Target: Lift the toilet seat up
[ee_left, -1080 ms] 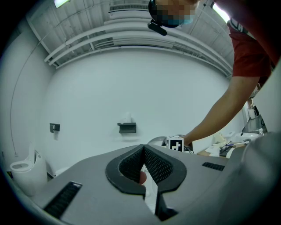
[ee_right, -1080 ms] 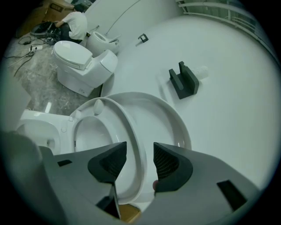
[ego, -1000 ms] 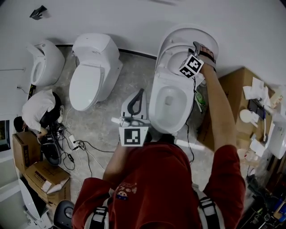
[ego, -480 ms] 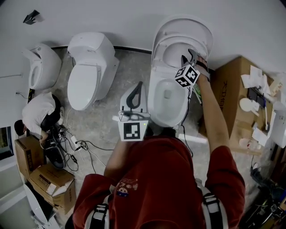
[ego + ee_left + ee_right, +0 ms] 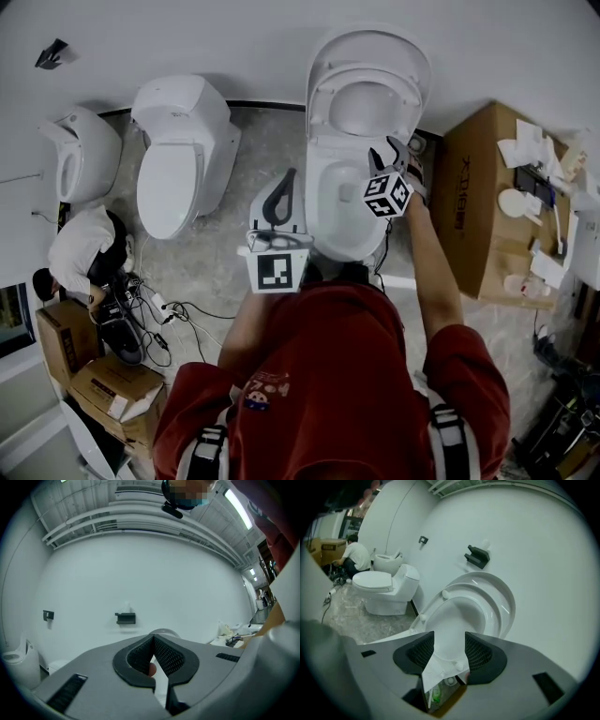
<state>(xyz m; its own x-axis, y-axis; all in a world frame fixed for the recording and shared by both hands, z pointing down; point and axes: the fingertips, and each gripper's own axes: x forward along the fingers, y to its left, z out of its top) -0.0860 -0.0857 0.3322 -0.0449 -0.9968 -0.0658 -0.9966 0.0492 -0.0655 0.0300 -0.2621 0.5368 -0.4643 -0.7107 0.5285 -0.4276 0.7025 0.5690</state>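
The white toilet (image 5: 323,220) stands in the middle of the head view. Its seat (image 5: 330,114) is raised and leans back on the upright lid (image 5: 366,49) by the wall. My right gripper (image 5: 387,152) hovers over the right side of the bowl, short of the seat and apart from it. In the right gripper view the raised seat (image 5: 440,616) and lid (image 5: 504,595) lie beyond the gripper (image 5: 449,651), which is open with nothing between its pads. My left gripper (image 5: 292,175) is held left of the bowl; in its own view the gripper (image 5: 153,641) is shut and empty, facing the wall.
A second toilet (image 5: 178,159) with its lid down stands to the left, another white fixture (image 5: 80,155) beyond it. A person (image 5: 80,244) crouches at the left by cables (image 5: 159,309) and cardboard boxes (image 5: 103,384). A large carton (image 5: 487,197) flanks the toilet's right.
My right gripper has drawn back from the top of the raised seat, down and toward me, and rolled. The seat stays up on its own. The left gripper has barely shifted.
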